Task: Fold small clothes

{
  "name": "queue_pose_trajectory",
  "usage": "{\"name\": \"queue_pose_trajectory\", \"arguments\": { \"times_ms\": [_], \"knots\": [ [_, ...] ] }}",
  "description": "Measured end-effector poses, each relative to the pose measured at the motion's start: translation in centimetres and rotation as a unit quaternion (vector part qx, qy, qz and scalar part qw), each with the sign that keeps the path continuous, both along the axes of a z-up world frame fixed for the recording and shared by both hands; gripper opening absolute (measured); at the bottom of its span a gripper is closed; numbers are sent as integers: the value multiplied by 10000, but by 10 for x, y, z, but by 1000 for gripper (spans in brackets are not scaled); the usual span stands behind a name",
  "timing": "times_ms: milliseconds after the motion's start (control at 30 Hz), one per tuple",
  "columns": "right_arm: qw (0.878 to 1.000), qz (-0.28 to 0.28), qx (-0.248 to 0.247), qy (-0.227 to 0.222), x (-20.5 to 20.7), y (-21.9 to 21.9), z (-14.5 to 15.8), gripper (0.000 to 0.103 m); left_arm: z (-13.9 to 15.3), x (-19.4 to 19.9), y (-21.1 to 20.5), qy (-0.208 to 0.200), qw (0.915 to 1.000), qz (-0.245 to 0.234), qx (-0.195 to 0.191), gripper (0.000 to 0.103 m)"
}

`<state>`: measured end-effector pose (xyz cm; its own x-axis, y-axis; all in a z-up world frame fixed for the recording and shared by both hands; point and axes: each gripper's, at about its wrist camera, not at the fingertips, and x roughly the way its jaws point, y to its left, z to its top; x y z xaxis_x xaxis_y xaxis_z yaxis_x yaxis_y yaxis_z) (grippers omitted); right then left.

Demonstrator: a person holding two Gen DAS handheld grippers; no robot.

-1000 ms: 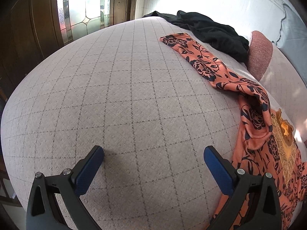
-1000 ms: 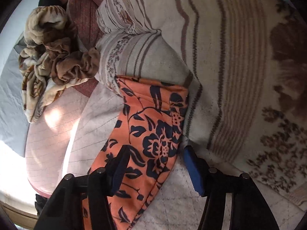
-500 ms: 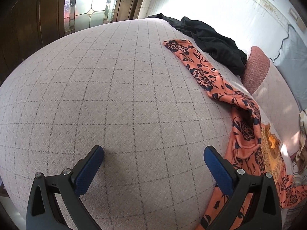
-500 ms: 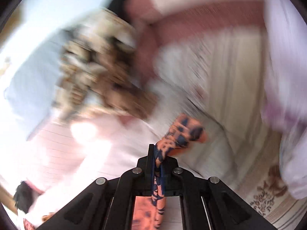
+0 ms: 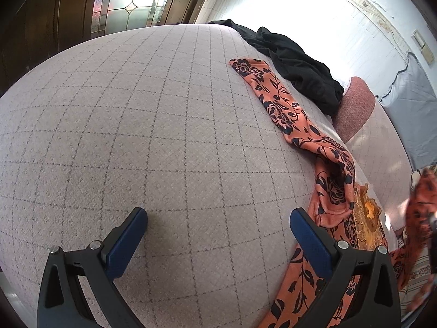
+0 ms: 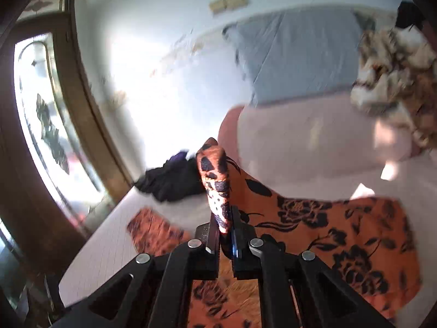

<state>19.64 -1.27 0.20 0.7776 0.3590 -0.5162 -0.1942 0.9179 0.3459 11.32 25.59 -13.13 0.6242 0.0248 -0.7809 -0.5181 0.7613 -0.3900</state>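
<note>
Grey checked bedspread [image 5: 153, 125] fills the near and middle ground of the left wrist view, covering a bed beside a wood-framed stained-glass window [image 5: 128, 2]. Left gripper [image 5: 218, 235] is seen nearest, jaws wide apart over bare bedspread, nothing between them. Just right of its right finger the orange floral garment [image 5: 284, 109] is laid out, a yellow embroidered patch [image 5: 368, 218] showing at the near right and a long strip running away up the bed. A black garment [image 5: 300, 65] is heaped just beyond the strip's far end, with a pink pillow [image 5: 355, 106] to its right and a grey-blue sheet [image 5: 409, 104] farther right by the white wall. At the right edge a blurred lifted piece of the orange fabric is seen.

In the right wrist view, blurred, the right gripper [image 6: 225, 228] is clamped on a bunched fold of the orange floral garment [image 6: 327, 232], the jaws easing open slightly with fabric pinched between them. The rest of the garment is spread below and to the right. Beyond are seen the black garment [image 6: 172, 180], the pink pillow [image 6: 300, 142] and, far right, a brown patterned blanket [image 6: 396, 68].
</note>
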Motion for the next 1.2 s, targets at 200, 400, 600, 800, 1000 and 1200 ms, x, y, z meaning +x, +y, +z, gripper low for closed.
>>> {"name": "queue_pose_trajectory", "arguments": {
  "times_ms": [200, 400, 600, 800, 1000, 1200],
  "knots": [
    [9847, 653, -151, 1611, -6, 43, -143, 85, 4, 2, -8, 35, 9996, -221, 194, 103],
    [9941, 331, 179, 1021, -28, -31, -74, 89, 28, -1, -33, -306, 9955, -597, 663, 103],
    [9942, -362, 507, 872, -62, -113, -52, 91, 75, 12, -108, -669, 9748, -1961, 832, 103],
    [9899, -643, 1023, 748, -87, -158, -62, 90, 50, 86, -186, -29, 9516, -3042, 428, 103],
    [9838, -960, 1386, 612, -93, -194, -67, 91, -4, 138, -196, 833, 9594, -2693, -77, 90],
    [9757, -1185, 1732, 636, -90, -212, -76, 90, -3, 142, -200, 1050, 9593, -2596, 364, 13]
  ]
}}
